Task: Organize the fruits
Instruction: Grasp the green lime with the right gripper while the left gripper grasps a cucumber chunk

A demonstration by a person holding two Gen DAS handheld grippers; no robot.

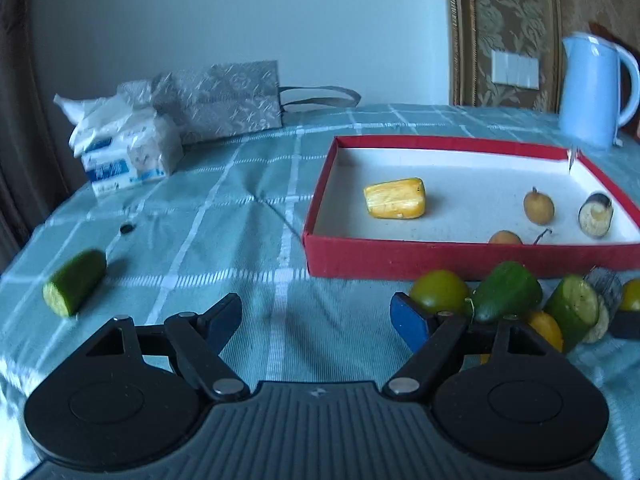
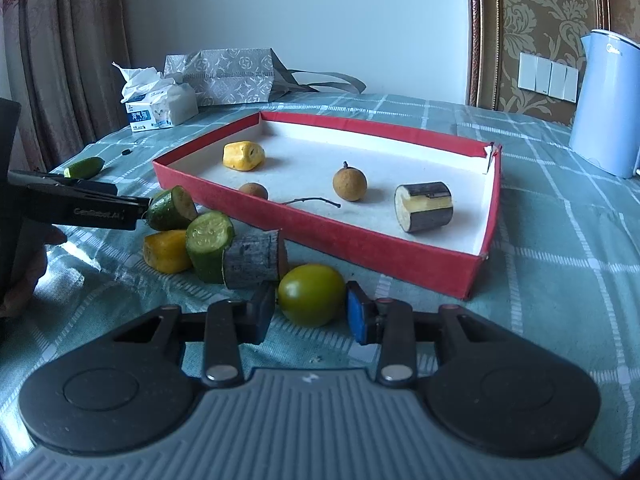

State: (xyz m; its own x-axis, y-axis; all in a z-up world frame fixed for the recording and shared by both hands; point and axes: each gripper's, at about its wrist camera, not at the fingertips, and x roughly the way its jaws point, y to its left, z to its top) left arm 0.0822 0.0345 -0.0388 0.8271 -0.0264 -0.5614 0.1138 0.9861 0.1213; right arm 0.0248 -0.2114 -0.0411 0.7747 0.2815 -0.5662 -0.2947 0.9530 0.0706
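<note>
A red box [image 2: 360,240] with a white floor holds a yellow chunk [image 2: 243,155], two brown round fruits [image 2: 349,181], a twig and a dark-skinned cut piece [image 2: 424,207]. In front of it lies a pile: cucumber pieces [image 2: 210,246], a yellow piece [image 2: 166,250], a dark cut piece [image 2: 254,258] and a green round fruit [image 2: 311,294]. My right gripper [image 2: 310,314] is open, its pads either side of the green fruit. My left gripper [image 1: 316,320] is open and empty, left of the pile [image 1: 504,296]. A lone cucumber piece [image 1: 76,288] lies far left.
A tissue pack [image 1: 124,156] and a grey gift bag [image 1: 224,100] sit at the back left. A light blue kettle [image 1: 592,88] stands at the back right. A small black dot [image 1: 126,228] lies on the green checked cloth [image 1: 224,216].
</note>
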